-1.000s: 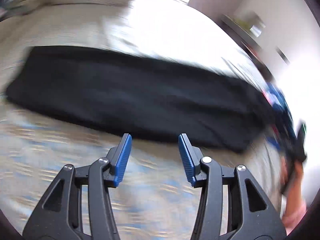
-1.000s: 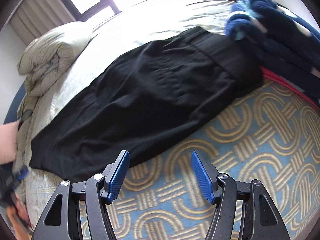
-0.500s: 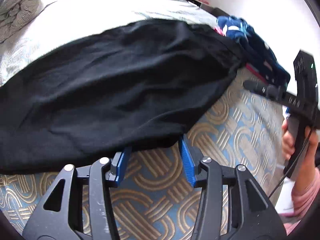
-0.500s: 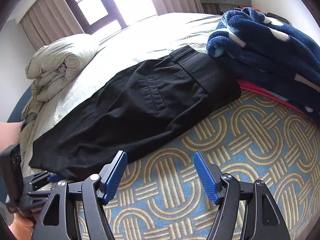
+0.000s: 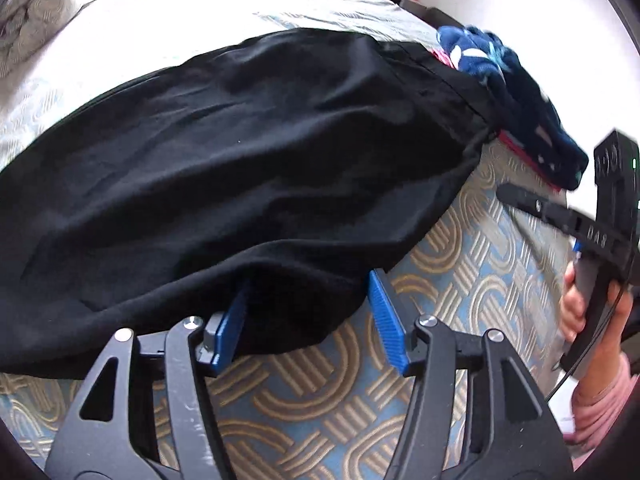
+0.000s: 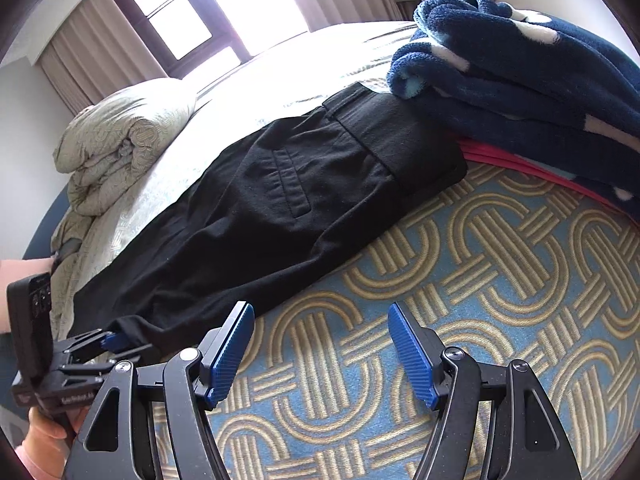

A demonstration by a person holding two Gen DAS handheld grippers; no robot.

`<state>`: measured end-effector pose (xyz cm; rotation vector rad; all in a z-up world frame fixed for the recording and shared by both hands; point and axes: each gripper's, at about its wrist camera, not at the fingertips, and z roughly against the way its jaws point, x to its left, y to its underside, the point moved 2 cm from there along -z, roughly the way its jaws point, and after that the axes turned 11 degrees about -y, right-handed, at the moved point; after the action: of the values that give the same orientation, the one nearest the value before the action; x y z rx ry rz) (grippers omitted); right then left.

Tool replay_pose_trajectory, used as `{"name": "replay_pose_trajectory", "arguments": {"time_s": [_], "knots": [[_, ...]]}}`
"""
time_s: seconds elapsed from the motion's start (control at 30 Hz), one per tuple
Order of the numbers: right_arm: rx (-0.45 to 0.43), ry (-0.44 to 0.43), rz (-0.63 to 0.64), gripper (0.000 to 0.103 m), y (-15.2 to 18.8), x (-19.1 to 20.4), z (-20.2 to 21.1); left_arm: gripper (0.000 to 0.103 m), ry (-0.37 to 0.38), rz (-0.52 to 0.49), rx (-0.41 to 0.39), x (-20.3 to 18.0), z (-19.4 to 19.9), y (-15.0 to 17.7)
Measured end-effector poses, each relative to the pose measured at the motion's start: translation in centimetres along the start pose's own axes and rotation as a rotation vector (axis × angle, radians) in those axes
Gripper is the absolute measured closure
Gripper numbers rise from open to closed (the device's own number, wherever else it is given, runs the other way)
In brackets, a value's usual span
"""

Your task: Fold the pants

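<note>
Left claw point(image 5: 308, 316): my jaws just spread wider, black trouser point(image 5: 248, 152) hem bunched loosely between them.
Right claw point(image 6: 320, 350): wide, empty, above patterned bedspread point(image 6: 460, 280).

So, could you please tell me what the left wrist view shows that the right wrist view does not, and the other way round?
Only the left wrist view shows the hem end of the black pants lying between the left gripper's open fingers, which have just been opening.

Only the right wrist view shows the window, the curtains, the rolled duvet and the pants' back pocket.

Both show the pants, the patterned bedspread and the blue blanket.
</note>
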<state>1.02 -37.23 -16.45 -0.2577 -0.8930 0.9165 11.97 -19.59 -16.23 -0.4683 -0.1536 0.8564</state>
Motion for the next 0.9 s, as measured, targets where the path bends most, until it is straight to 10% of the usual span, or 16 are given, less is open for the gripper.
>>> {"name": "replay_pose_trajectory", "arguments": {"time_s": [0.03, 0.1, 0.5, 0.6, 0.67, 0.73, 0.8, 0.87, 0.9], "knots": [[0.000, 0.003, 0.001, 0.032, 0.0, -0.1, 0.1, 0.047, 0.013, 0.016, 0.001, 0.1, 0.0, -0.2], [-0.001, 0.007, -0.001, 0.032, -0.1, -0.2, 0.2, 0.087, 0.104, 0.020, 0.022, -0.4, 0.7, -0.2], [-0.021, 0.021, -0.030, 0.031, -3.4, -2.6, 0.3, 0.086, 0.070, -0.030, 0.036, -0.8, 1.6, 3.6], [-0.013, 0.022, -0.034, 0.025, -4.6, -2.9, -0.4, 0.062, 0.087, 0.010, 0.022, -0.5, 1.6, 3.0], [-0.010, 0.006, -0.054, 0.024, -5.4, -3.3, -1.2, 0.029, 0.080, 0.034, 0.009, -0.4, 1.6, 2.6], [-0.011, 0.003, -0.073, 0.023, -6.1, -3.7, -1.9, 0.026, 0.024, 0.027, -0.014, -0.6, 1.4, 2.2], [-0.017, 0.014, -0.098, 0.023, -6.9, -4.1, -2.8, 0.037, -0.014, -0.010, -0.017, -1.3, 0.5, 1.5], [-0.029, 0.021, -0.132, 0.025, -7.5, -4.5, -3.4, 0.078, -0.029, -0.029, -0.028, -1.7, 0.3, 1.2], [-0.039, 0.029, -0.139, 0.034, -7.6, -4.5, -3.4, 0.079, -0.037, -0.027, -0.027, -1.8, 0.4, 1.1]]}}
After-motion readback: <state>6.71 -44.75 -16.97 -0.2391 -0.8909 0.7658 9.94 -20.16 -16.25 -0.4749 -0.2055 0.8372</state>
